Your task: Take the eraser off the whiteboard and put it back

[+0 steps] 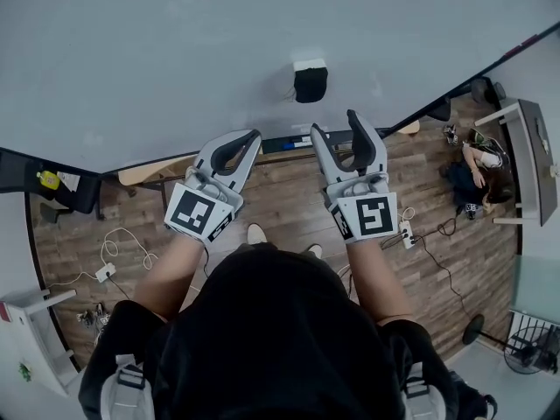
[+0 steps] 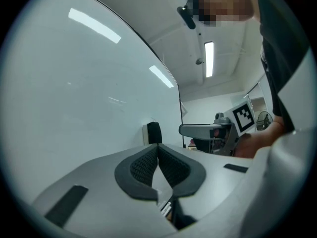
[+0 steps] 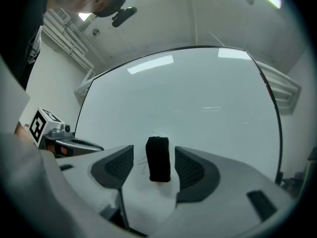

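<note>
Black eraser (image 1: pixel 310 81) clings to the whiteboard (image 1: pixel 157 51), dead ahead of the right gripper (image 1: pixel 335 122), whose jaws stand apart and frame it without touching. Its long axis runs upright in the right gripper view, parallel to the jaw faces. The left gripper (image 1: pixel 248 140) waits alongside, jaws pressed together on nothing, slightly farther off. The tray (image 1: pixel 289 144) lies below, and nothing blocks the approach.

Black short-sleeved top (image 1: pixel 262 339); grey left hand-held gripper (image 1: pixel 254 136), right hand-held gripper (image 1: pixel 334 122); black ribbed pads (image 3: pixel 190 170); square-marker cubes (image 1: pixel 199 213).
</note>
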Demonstrator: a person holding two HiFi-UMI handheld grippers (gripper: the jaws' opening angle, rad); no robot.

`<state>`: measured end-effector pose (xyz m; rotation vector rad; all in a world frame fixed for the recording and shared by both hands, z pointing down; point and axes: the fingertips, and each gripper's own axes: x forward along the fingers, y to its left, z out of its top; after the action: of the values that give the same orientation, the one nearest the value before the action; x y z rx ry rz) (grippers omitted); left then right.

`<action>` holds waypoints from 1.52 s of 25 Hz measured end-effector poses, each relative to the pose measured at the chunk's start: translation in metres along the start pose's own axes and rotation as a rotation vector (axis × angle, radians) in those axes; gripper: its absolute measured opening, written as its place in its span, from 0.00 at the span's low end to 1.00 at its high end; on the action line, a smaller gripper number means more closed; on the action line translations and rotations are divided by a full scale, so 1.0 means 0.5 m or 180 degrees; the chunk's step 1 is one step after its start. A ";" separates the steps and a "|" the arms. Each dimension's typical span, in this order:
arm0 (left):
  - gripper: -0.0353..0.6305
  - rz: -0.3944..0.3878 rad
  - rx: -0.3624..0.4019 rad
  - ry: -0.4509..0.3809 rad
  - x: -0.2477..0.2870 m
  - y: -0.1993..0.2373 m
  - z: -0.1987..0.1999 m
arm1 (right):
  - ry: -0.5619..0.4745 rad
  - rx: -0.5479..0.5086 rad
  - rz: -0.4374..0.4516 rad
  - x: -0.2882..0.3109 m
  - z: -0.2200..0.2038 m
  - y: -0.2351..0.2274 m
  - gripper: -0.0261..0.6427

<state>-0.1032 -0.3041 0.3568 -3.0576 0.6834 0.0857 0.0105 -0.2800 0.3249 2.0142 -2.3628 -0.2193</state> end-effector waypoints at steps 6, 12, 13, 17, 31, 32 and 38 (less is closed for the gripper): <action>0.05 0.0078 0.0051 -0.0056 -0.011 -0.081 0.022 | -0.0112 0.0043 0.0298 -0.081 0.029 -0.006 0.42; 0.05 0.0225 0.0106 -0.0077 -0.032 -0.173 0.043 | -0.0107 0.0067 0.0736 -0.166 0.035 0.009 0.38; 0.05 0.0252 0.0115 -0.0086 -0.036 -0.187 0.046 | -0.0105 0.0058 0.0813 -0.181 0.034 0.014 0.37; 0.05 0.0329 0.0129 -0.0088 -0.043 -0.248 0.051 | -0.0109 0.0104 0.1075 -0.241 0.032 0.026 0.32; 0.05 0.0546 0.0088 -0.0020 -0.094 -0.435 0.024 | -0.0103 0.0276 0.1554 -0.418 0.007 0.048 0.17; 0.05 0.0568 0.0081 -0.0008 -0.099 -0.446 0.019 | -0.0103 0.0285 0.1573 -0.429 0.005 0.049 0.15; 0.05 0.0668 0.0029 0.0048 -0.121 -0.501 -0.007 | -0.0087 0.0341 0.1712 -0.485 -0.017 0.057 0.08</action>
<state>-0.0511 -0.0515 0.3623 -2.9700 1.0003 0.0603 0.0226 -0.0379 0.3537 1.3329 -2.8691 -0.1030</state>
